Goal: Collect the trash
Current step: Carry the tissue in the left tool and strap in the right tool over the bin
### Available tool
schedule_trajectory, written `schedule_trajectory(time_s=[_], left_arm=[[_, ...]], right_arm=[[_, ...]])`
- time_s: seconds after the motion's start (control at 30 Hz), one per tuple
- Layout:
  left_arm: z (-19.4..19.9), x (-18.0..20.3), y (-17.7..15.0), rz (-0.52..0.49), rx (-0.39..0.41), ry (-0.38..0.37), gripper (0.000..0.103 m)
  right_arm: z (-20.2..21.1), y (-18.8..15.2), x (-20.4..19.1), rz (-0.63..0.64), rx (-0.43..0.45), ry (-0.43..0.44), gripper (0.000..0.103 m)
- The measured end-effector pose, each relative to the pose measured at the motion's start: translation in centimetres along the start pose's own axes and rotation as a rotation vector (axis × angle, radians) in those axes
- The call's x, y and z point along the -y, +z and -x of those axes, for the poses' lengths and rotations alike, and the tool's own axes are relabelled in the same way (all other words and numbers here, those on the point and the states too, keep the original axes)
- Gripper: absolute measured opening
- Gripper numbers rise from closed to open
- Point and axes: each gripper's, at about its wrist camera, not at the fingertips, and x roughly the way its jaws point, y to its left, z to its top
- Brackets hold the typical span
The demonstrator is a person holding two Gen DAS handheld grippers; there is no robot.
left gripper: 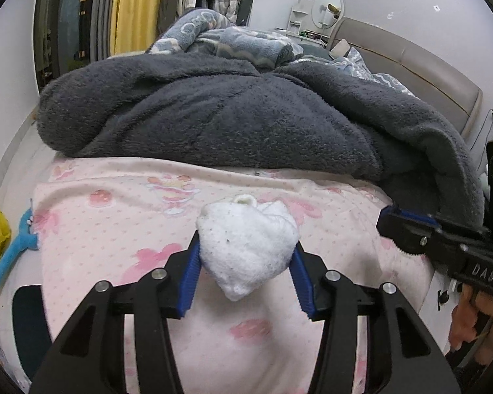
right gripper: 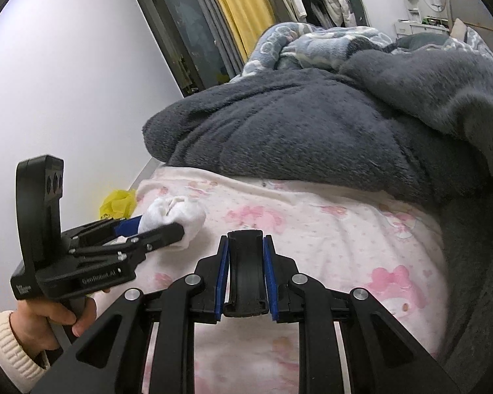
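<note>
Tissue wad (left gripper: pixel 246 246) sits clamped between the left gripper (left gripper: pixel 245 264) pads, just above the pink sheet (left gripper: pixel 115 229). Right gripper (right gripper: pixel 246 272) is pinched on a black clip (right gripper: pixel 246 262), beside it; yellow bag (right gripper: pixel 118 202) lies off the bed's left edge.

The trash here is a white wad (left gripper: pixel 246 246), soft and fuzzy like crumpled tissue or cotton, speckled with small dark flecks. It is roughly heart-shaped in the left wrist view, broad at the far end and narrowing to a blunt tip that points toward the camera, with a small curled loop sticking up at its far edge. It is pinched on both sides between the blue pads (left gripper: pixel 190 275) of the left tool (left gripper: pixel 245 275) and sits above the pink flowered bed sheet (left gripper: pixel 115 229). In the right wrist view the same wad (right gripper: pixel 177 213) bulges out past the tool's tips.
</note>
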Motion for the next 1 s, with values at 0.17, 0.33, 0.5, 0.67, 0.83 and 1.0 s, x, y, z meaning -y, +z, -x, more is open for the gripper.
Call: schedule_trajectory(time_s=[0.17,0.33,0.5,0.67,0.83,1.0], left_arm=[[1.5,-2.5,-0.8,0.017,0.001,0.034,0.053],[2.7,-5.7,-1.7,0.053,-0.016,0.115,0.053],[4.2,-9.3,-2.7,0.116,-0.014,0.173,0.053],[5.5,-12.8,-3.6,0.18,-0.01,0.222,0.053],[6.5,-15.9,-4.7,0.232,-0.017,0.258,0.053],[7.0,-18.3,-5.8,0.261,-0.039,0.29,0.053]], right_arm=[[-0.2,0.9,-2.4,0.013,0.015,0.009,0.02],[-0.7,1.8,-5.2,0.029,0.029,0.029,0.02],[-1.3,2.4,-7.7,0.037,0.036,0.056,0.02],[-2.2,2.7,-10.4,0.077,0.03,0.069,0.02],[-3.8,3.0,-12.9,0.102,0.012,0.095,0.02],[-5.2,3.0,-15.5,0.13,-0.005,0.119,0.02]])
